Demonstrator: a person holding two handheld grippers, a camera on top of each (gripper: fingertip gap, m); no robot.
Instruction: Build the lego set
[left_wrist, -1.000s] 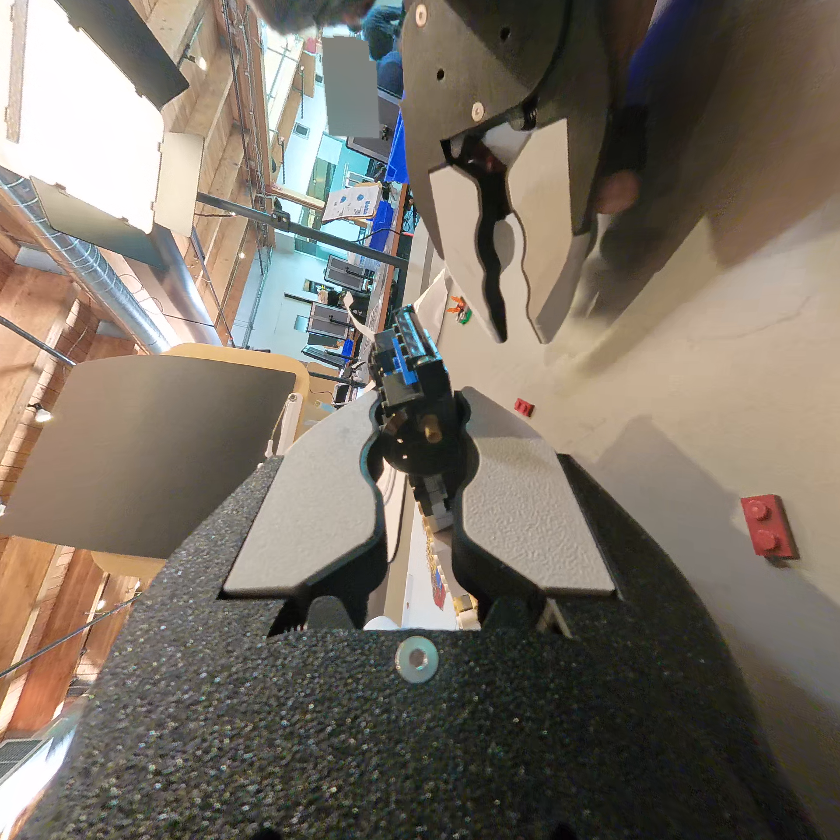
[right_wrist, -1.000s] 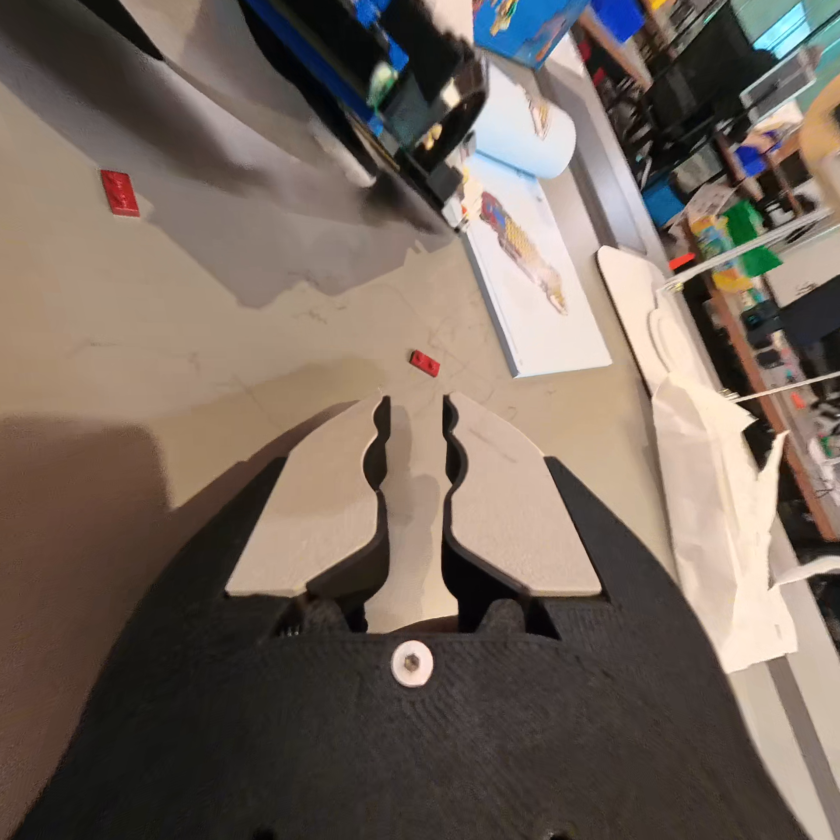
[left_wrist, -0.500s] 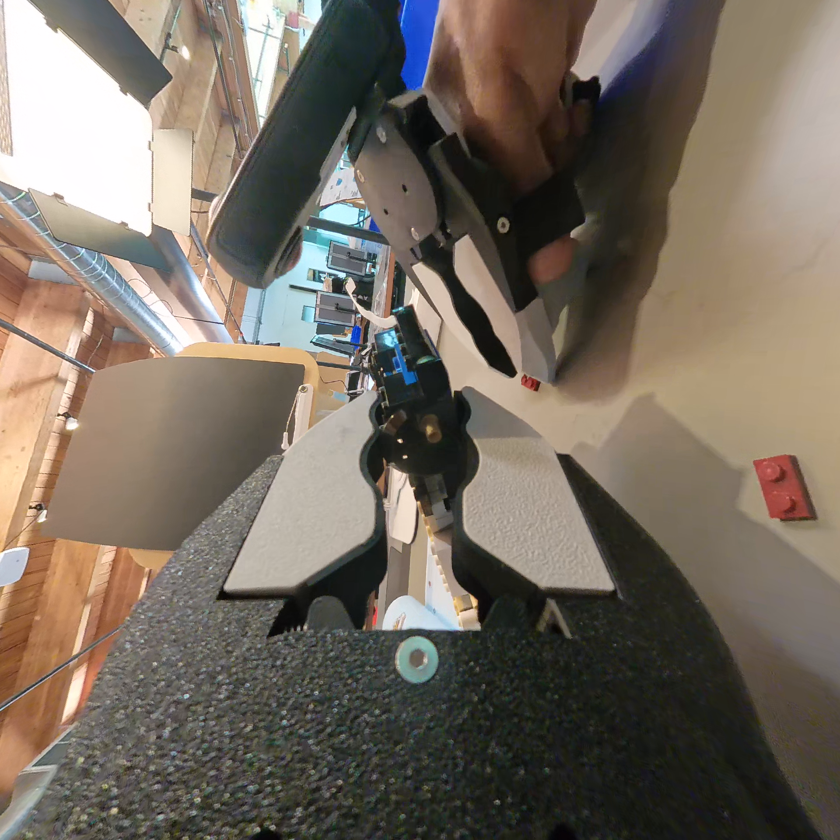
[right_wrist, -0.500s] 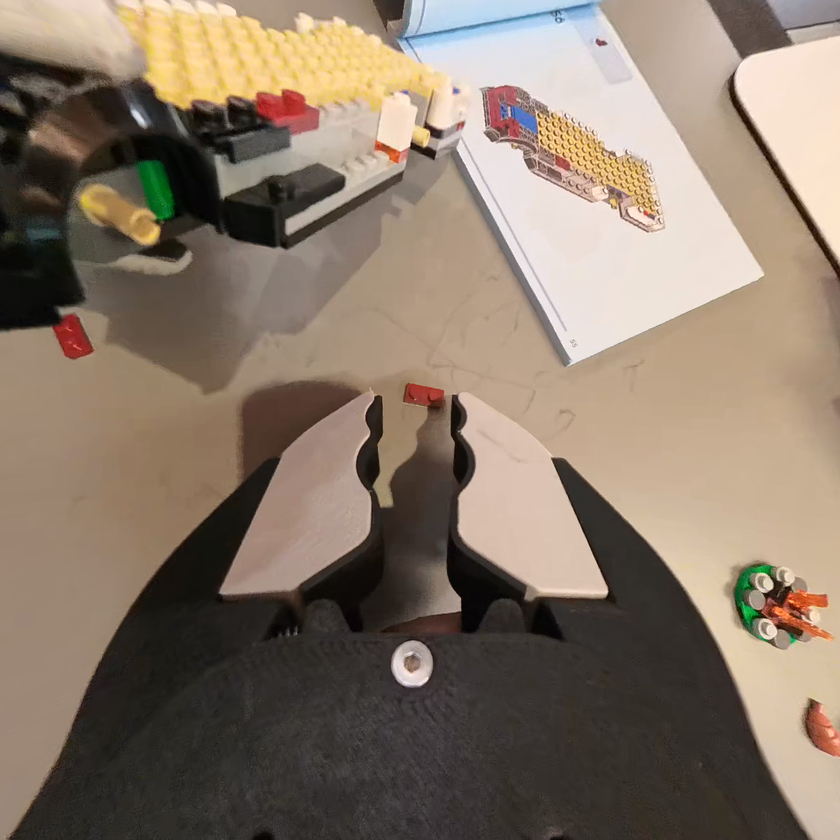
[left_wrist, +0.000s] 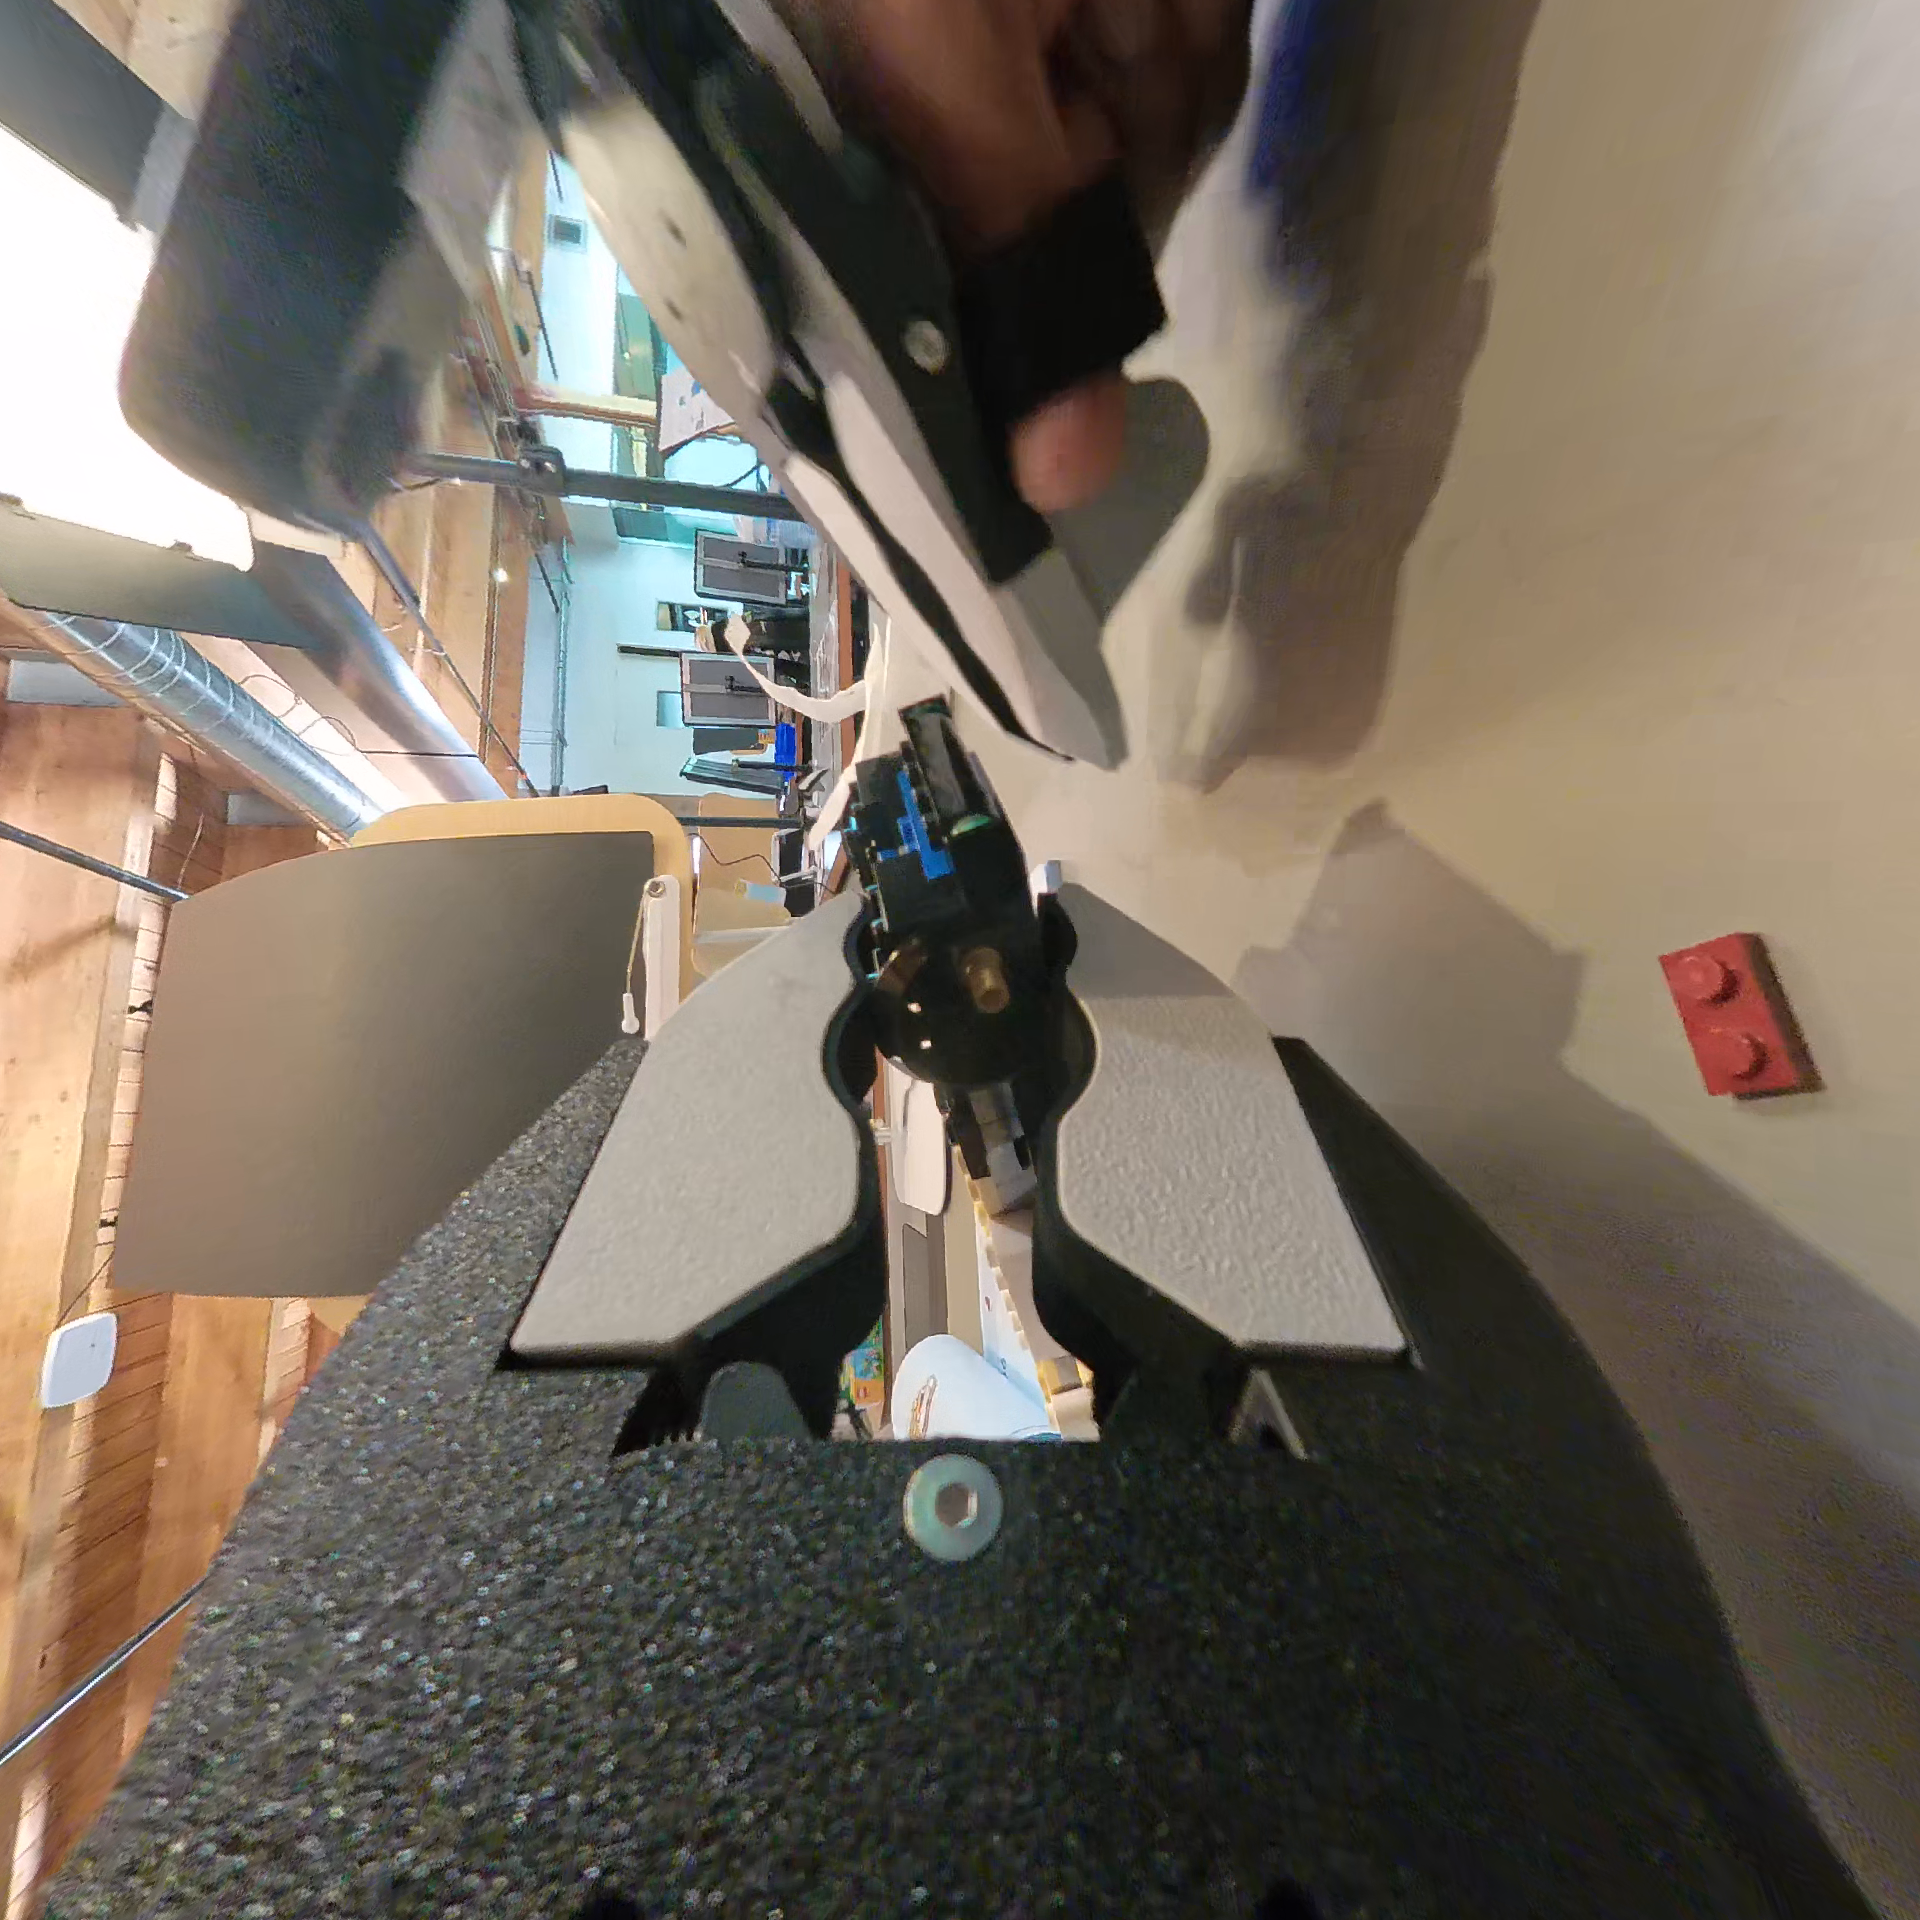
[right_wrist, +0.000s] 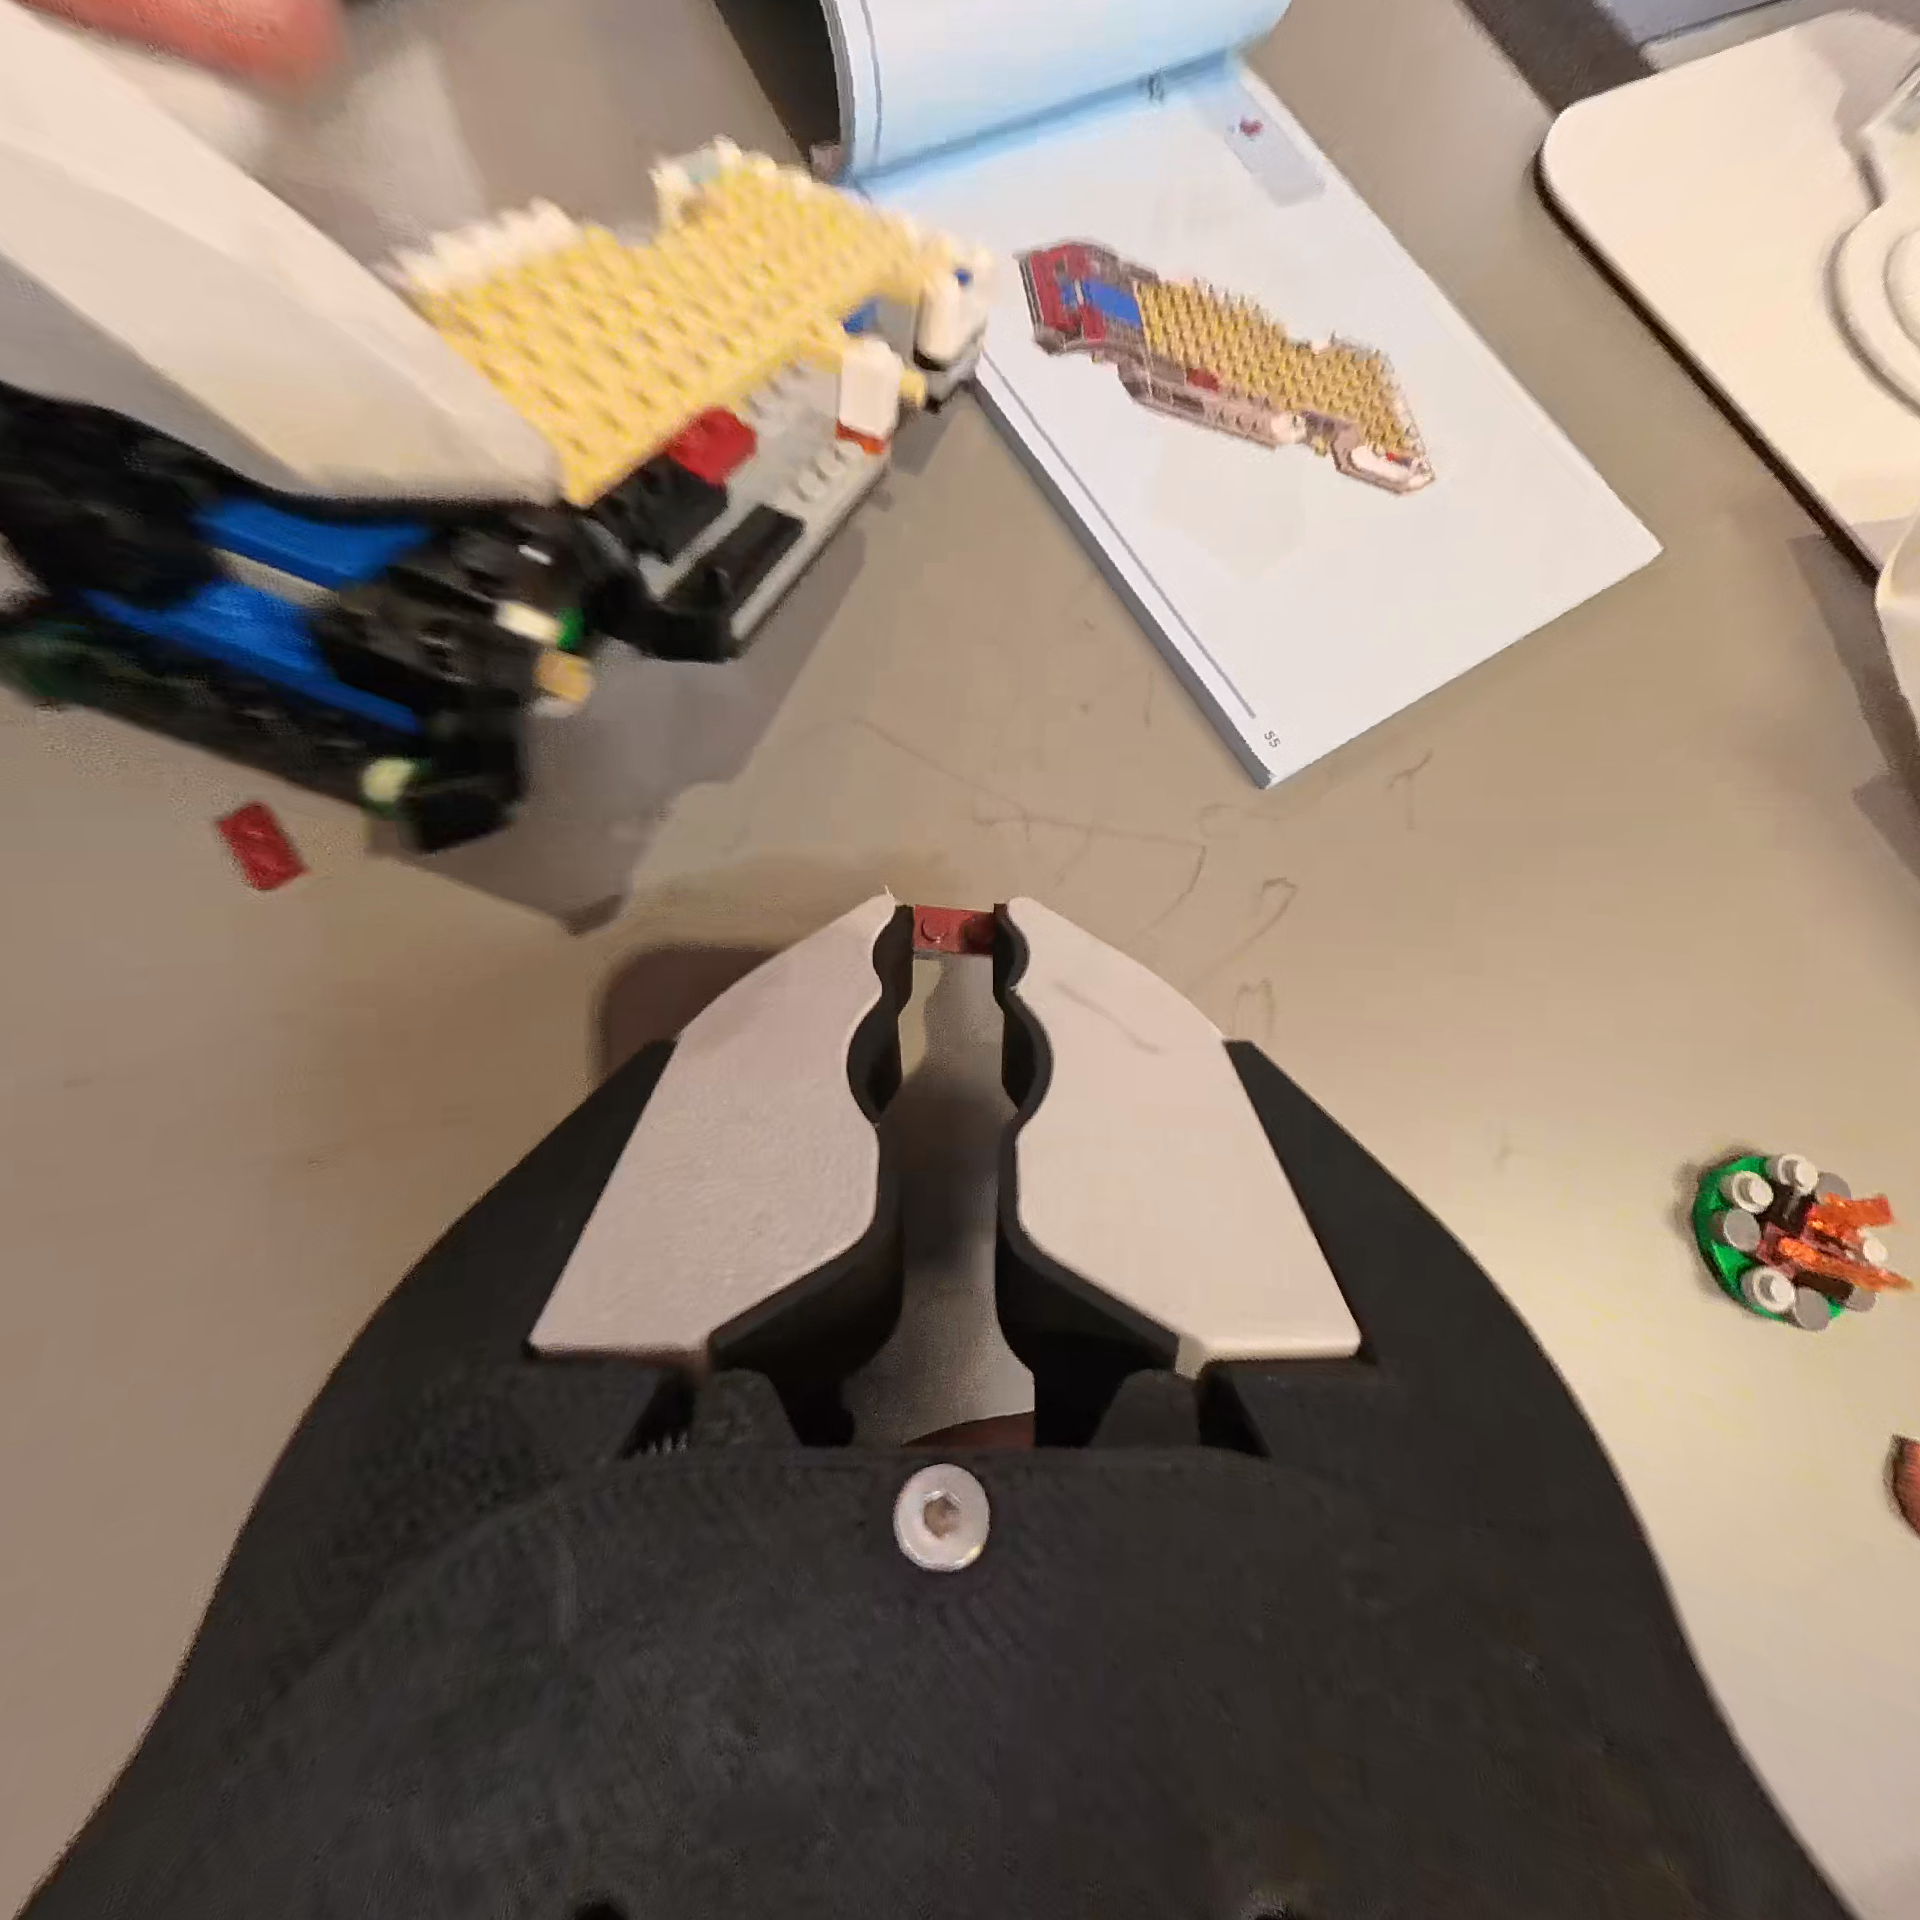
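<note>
Left wrist view: left gripper (left_wrist: 961, 966) is clamped on the black end of a brick model (left_wrist: 925, 831), both pads against it, the model running straight out ahead of the fingers, black and blue parts showing. The table (left_wrist: 1662, 520) fills the right side of this tilted view. A red plate (left_wrist: 1735, 1029) lies flat on it to the right of the fingers, well apart, untouched. Above, blurred, the right gripper (left_wrist: 1049, 707) points its tips down at the table, a hand (left_wrist: 997, 114) on it; its tips are too blurred here to read.

Right wrist view: right gripper (right_wrist: 951, 925) has its jaws nearly together, pinching a small dark red plate (right_wrist: 951, 927) at the very tips, both pads against its short ends. The plate's long axis runs across the gap, left to right, studs up, down at the table (right_wrist: 1143, 790). The model (right_wrist: 644, 416), yellow studded top, blurred, sits up left with the left gripper on its black and blue end. Another red plate (right_wrist: 260, 844) lies left, nearer the left gripper. An open booklet (right_wrist: 1299, 468) lies ahead right. A green round piece (right_wrist: 1787, 1242) with orange bits lies right, well apart.
</note>
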